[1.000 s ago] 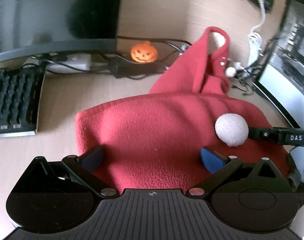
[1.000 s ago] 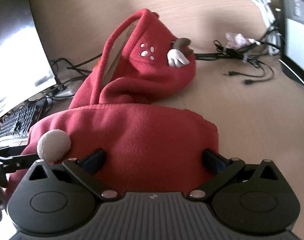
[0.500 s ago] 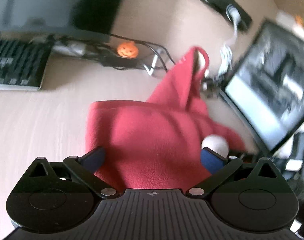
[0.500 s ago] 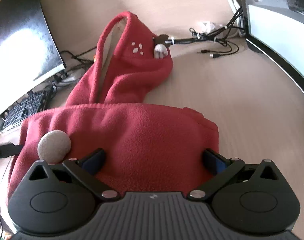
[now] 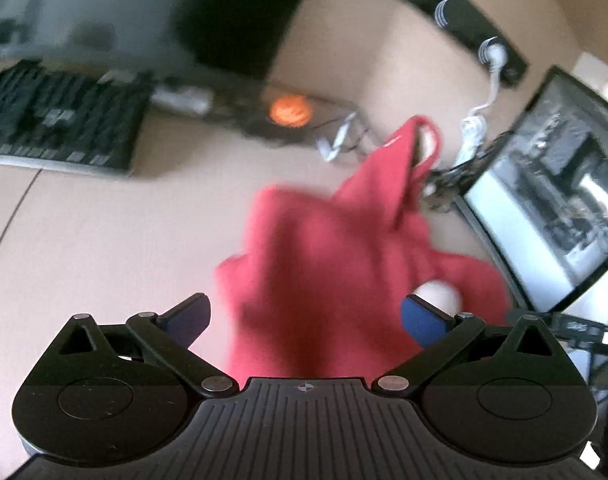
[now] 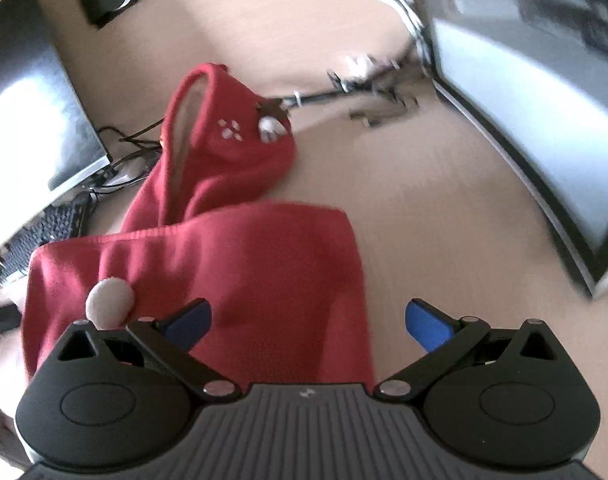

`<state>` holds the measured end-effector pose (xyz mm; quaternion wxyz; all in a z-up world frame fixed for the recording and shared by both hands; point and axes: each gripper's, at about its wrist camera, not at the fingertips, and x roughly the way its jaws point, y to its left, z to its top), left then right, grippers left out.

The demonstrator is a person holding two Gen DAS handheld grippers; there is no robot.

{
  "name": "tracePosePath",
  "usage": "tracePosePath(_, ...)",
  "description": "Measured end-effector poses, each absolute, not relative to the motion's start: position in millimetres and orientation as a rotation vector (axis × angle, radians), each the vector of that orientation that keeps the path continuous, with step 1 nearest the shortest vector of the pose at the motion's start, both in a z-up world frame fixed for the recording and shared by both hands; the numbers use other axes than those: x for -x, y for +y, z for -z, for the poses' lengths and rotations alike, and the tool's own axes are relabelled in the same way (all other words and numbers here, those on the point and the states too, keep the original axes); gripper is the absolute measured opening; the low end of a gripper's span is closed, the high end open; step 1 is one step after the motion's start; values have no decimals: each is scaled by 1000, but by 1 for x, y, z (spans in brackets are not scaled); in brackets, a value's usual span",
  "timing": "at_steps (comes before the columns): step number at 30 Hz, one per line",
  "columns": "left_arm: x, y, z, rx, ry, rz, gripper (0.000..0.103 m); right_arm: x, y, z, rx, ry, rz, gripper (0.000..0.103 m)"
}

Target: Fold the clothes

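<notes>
A red fleece hooded garment (image 5: 323,256) lies on the wooden desk (image 5: 104,240), blurred by motion in the left wrist view. A white pompom (image 5: 439,296) sits by the right pad. My left gripper (image 5: 305,318) is open, with the garment's near edge between its fingers and the left pad over bare desk. In the right wrist view the garment (image 6: 224,264) lies folded, its hood (image 6: 232,140) at the far end and the pompom (image 6: 110,304) at the left. My right gripper (image 6: 307,322) is open; its left pad is over the fabric and its right pad over bare desk.
A black keyboard (image 5: 56,120) and a dark monitor (image 5: 104,8) stand at the far left. An orange pumpkin toy (image 5: 290,110) sits among cables (image 6: 343,92). A second monitor (image 6: 523,120) borders the desk on the right. Bare desk (image 6: 443,220) lies right of the garment.
Both grippers have drawn back and upward from the garment, still open. The garment now looks smaller and narrower between the fingers. The left view has swung and blurred.
</notes>
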<state>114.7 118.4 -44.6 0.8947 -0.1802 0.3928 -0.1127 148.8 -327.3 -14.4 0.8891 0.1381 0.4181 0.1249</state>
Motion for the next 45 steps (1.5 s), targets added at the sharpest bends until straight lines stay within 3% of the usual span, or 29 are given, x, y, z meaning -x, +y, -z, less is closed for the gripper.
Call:
tracePosePath(4, -119, 122, 71, 464, 919, 251, 103, -153, -330, 35, -475, 938, -311, 103)
tracePosePath(8, -113, 112, 78, 534, 967, 379, 103, -143, -308, 38, -456, 998, -440, 103)
tracePosePath(17, -74, 122, 75, 400, 1043, 417, 103, -102, -320, 33, -289, 1093, -435, 103)
tracePosePath(25, -106, 124, -5, 236, 721, 244, 103, -115, -333, -22, -283, 855, -213, 103)
tracePosePath(32, -130, 102, 31, 230, 754, 183, 103, -123, -284, -37, -204, 708, -297, 103)
tracePosePath(37, -146, 87, 57, 226, 777, 140, 103, -159, -243, 27, -105, 809, -232, 103)
tracePosePath(45, -161, 78, 84, 275, 793, 100, 103, -188, -247, 32, -57, 772, -337, 103)
